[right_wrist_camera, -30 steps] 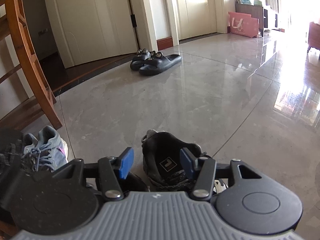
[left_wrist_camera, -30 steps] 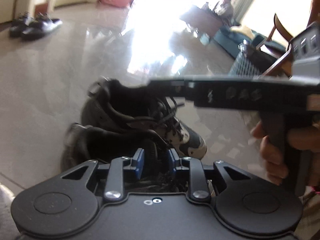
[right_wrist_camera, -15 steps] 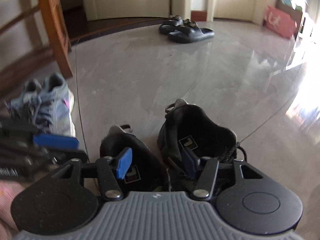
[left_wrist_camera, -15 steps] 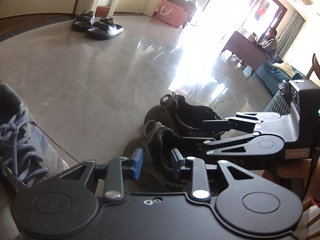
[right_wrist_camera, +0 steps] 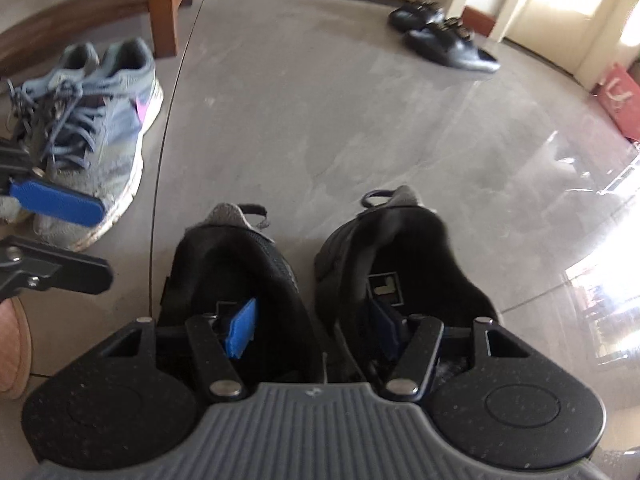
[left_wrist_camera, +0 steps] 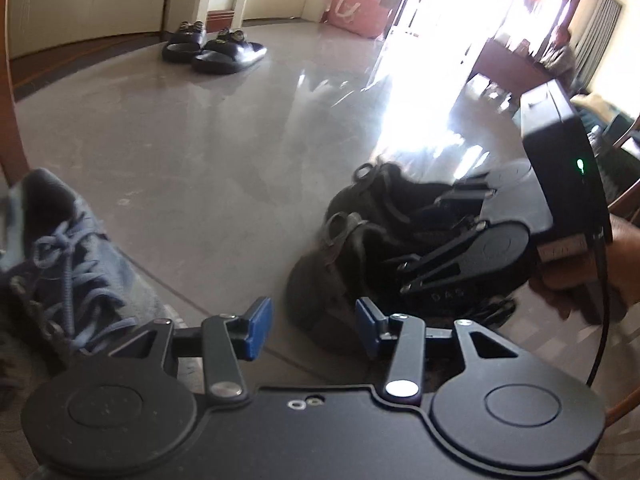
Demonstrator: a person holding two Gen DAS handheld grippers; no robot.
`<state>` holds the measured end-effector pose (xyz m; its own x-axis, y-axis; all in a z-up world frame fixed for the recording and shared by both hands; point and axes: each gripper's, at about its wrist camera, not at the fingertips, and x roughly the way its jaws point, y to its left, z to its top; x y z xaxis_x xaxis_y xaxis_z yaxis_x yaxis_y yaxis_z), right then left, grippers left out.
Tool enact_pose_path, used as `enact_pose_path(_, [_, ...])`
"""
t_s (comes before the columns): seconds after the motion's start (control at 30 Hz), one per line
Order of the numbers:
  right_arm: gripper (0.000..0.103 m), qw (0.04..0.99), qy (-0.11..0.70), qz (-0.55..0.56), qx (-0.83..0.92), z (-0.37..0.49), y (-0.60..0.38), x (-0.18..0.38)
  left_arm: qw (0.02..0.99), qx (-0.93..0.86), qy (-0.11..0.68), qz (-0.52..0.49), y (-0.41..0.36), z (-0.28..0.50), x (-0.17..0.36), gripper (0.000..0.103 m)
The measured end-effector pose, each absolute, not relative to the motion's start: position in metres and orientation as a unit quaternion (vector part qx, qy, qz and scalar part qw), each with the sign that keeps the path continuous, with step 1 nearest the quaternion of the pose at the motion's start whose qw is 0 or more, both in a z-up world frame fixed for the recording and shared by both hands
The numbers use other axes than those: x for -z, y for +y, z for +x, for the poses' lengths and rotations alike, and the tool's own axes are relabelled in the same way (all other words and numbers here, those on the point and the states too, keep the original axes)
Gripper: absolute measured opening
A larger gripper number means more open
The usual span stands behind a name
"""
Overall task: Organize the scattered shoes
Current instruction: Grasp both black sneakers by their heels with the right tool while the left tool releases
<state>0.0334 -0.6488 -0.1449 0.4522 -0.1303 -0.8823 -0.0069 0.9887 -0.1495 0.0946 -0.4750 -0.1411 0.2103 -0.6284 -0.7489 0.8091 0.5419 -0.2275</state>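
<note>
The pair of black sneakers (right_wrist_camera: pixel 304 280) stands side by side on the grey tiled floor (right_wrist_camera: pixel 320 120), heels away from me, openings up. My right hand-held gripper (right_wrist_camera: pixel 316 328) hangs right over them with its jaws apart, one blue pad dipped into the opening of the left black sneaker (right_wrist_camera: pixel 236 264) and the other inside the right black sneaker (right_wrist_camera: pixel 400 264); the two inner collars sit between the pads. The jaws have just been widening, and I cannot see the pads pressing on anything. Each shoe's inside shows only a dark insole with a small square logo.

My left hand-held gripper (left_wrist_camera: pixel 312 328) is just beside the pair, jaws apart after opening up, with bare floor and the nearest sneaker's edge showing between the pads (nothing gripped). From that side the right gripper's body, in my right hand (left_wrist_camera: pixel 580 280), covers the front of the black pair.

To the left, near a wooden furniture leg (right_wrist_camera: pixel 168 4), lie the grey-blue sneakers (right_wrist_camera: pixel 92 120) with blue laces. Well apart, by the doorway, sits a pair of black slides (right_wrist_camera: pixel 444 40), and a pink bag (right_wrist_camera: pixel 620 100) stands at the far edge.
</note>
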Motion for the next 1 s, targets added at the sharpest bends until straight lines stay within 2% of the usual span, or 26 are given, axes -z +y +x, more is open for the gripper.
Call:
enact_pose_path(0.17, [0.069, 0.848, 0.526, -0.068, 0.022, 0.04, -0.648, 0.15, 0.773, 0.446, 0.436, 0.116, -0.468, 0.098, 0.146, 0.055])
enact_pose_path(0.43, [0.069, 0.837, 0.537, -0.101, -0.03, 0.031, -0.625, 0.15, 0.774, 0.446, 0.433, 0.118, -0.467, 0.099, 0.142, 0.057])
enact_pose_path(0.77, [0.078, 0.816, 0.562, -0.118, -0.062, 0.043, -0.623, 0.156, 0.773, 0.446, 0.434, 0.124, -0.467, 0.095, 0.142, 0.059])
enact_pose_path(0.87, [0.086, 0.809, 0.572, -0.113, -0.076, 0.05, -0.626, 0.159, 0.773, 0.444, 0.436, 0.123, -0.467, 0.094, 0.142, 0.059])
enact_pose_path(0.93, [0.099, 0.803, 0.58, -0.112, -0.075, 0.057, -0.631, 0.163, 0.773, 0.443, 0.437, 0.121, -0.467, 0.095, 0.143, 0.059])
enact_pose_path(1.0, [0.103, 0.798, 0.591, -0.091, -0.074, 0.061, -0.639, 0.167, 0.773, 0.442, 0.44, 0.118, -0.466, 0.096, 0.144, 0.06])
